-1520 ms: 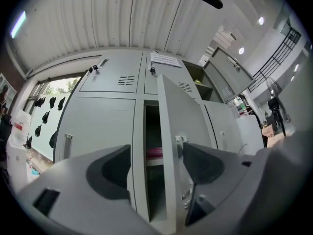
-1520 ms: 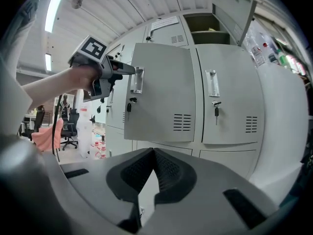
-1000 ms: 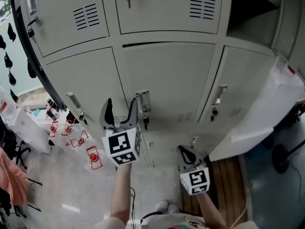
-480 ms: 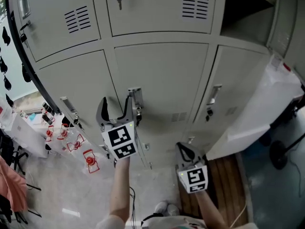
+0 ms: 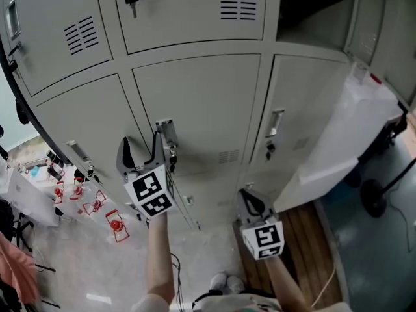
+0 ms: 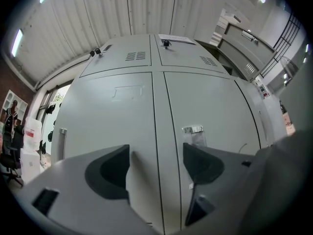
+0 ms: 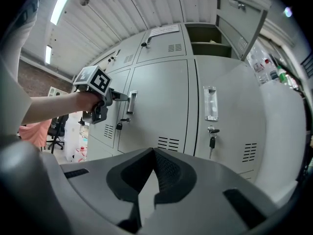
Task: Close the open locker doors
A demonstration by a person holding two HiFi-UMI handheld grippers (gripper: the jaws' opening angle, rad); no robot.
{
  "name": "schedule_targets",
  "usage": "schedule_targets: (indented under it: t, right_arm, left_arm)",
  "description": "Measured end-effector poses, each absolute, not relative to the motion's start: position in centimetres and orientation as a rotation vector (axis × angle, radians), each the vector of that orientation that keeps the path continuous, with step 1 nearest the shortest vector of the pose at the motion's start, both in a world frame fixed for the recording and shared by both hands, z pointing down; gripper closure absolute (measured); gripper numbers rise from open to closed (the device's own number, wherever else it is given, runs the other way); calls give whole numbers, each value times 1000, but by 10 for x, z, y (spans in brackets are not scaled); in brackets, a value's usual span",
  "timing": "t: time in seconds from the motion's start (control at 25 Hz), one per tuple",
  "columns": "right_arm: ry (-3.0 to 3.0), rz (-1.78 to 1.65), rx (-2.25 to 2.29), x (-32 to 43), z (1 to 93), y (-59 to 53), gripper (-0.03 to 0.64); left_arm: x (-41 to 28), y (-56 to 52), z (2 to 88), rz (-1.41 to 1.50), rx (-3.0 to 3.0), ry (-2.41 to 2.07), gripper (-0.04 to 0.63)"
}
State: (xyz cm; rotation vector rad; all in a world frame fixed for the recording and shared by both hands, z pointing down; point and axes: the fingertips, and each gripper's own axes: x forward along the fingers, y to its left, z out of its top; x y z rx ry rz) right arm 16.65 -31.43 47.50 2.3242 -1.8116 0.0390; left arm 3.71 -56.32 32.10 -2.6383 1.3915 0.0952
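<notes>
LOCKER ROOM: At seven o'clock in the head view, the left gripper (image 5: 142, 149) hovers with its jaws spread and pinching nothing. It sits at the latch edge of the grey middle door (image 5: 201, 103), its right jaw just beside the handle (image 5: 165, 130). Its own camera shows the jaws straddling the seam between two doors. The door looks flush with its neighbours, so the step in hand appears to be seating it. A push square to the panel, close to the handle and away from the hinge side, should latch it without bounce. At five o'clock, low near the floor, the right gripper (image 5: 251, 199) idles with its jaws pressed together on nothing. The remaining work sits at one o'clock: the top-right locker (image 5: 305, 8) gapes, its door (image 7: 242, 18) swung out to the right. It is well apart from both grippers and will likely need a long reach up.
</notes>
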Motion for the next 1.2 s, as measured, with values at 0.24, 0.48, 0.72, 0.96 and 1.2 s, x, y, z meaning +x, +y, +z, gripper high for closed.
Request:
schedule_targets:
  t: [0.24,0.48,0.72,0.96,1.2]
  right_arm:
    - [-1790,-33,2335,170,457,-314,611]
    - [-1728,-117,2376,182,425,-301,611]
    - [-1586,-175,2472,212,402,-256,611]
    - [-1444,-204,2570,240,383,-204,611]
    - [-1304,-219,2670,267,370,-148,611]
  left_arm:
    - [47,-535,298,200,-2654,1299,264]
    - [88,-467,238,419,-2718,1020,264]
    - [169,-361,185,599,-2817,584,264]
    - [233,-264,134,729,-2861,253,264]
    - [286,-167,87,832,-2844,-37,264]
